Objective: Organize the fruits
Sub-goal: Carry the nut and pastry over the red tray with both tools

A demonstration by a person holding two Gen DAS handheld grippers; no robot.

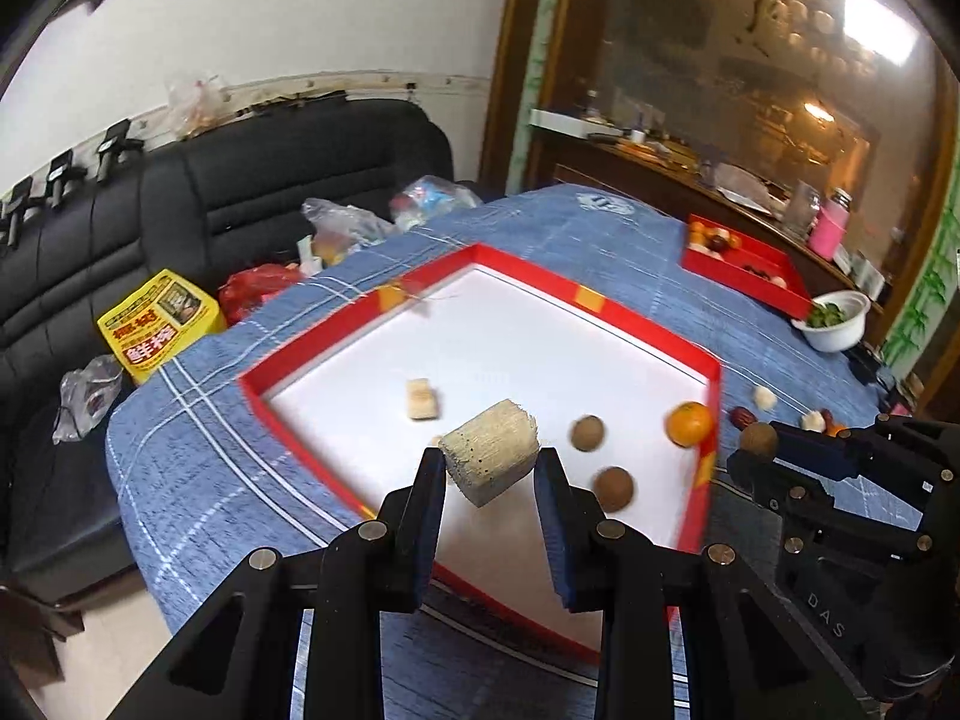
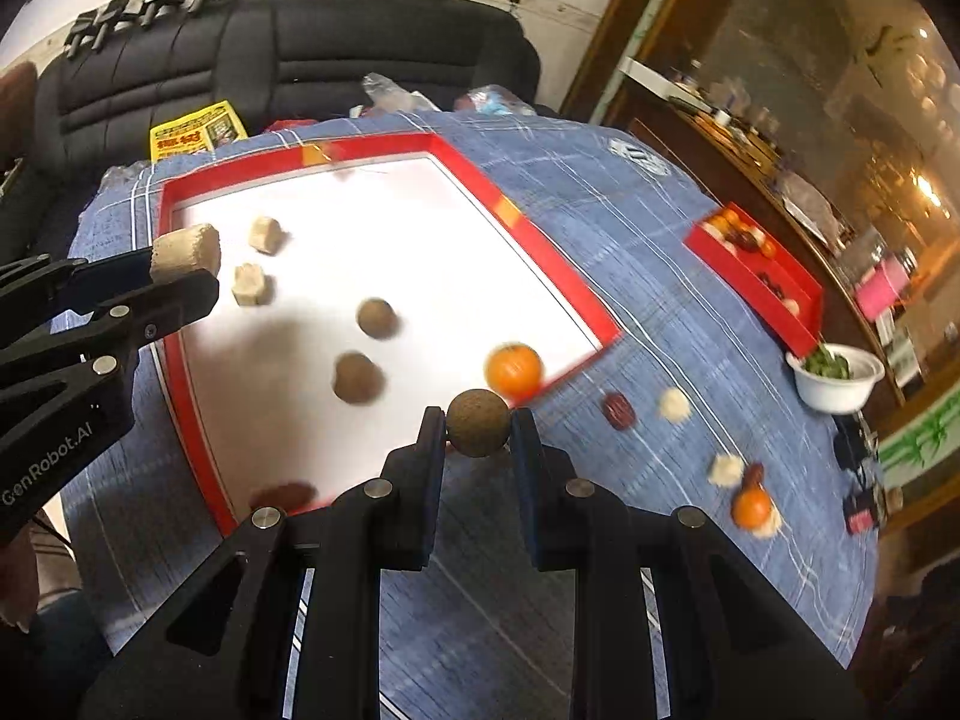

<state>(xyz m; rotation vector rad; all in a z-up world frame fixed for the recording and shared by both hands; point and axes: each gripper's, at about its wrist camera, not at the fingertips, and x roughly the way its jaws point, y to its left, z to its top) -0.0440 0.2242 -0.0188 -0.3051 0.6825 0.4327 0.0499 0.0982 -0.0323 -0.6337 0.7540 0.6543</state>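
My left gripper is shut on a pale fibrous cake piece and holds it above the big red-rimmed white tray; it also shows in the right wrist view. My right gripper is shut on a round brown fruit over the tray's near right corner. In the tray lie two brown fruits, an orange and two pale pieces.
On the blue cloth right of the tray lie red dates, pale pieces and another orange. A smaller red tray with fruit and a white bowl stand at the far right. A black sofa is behind.
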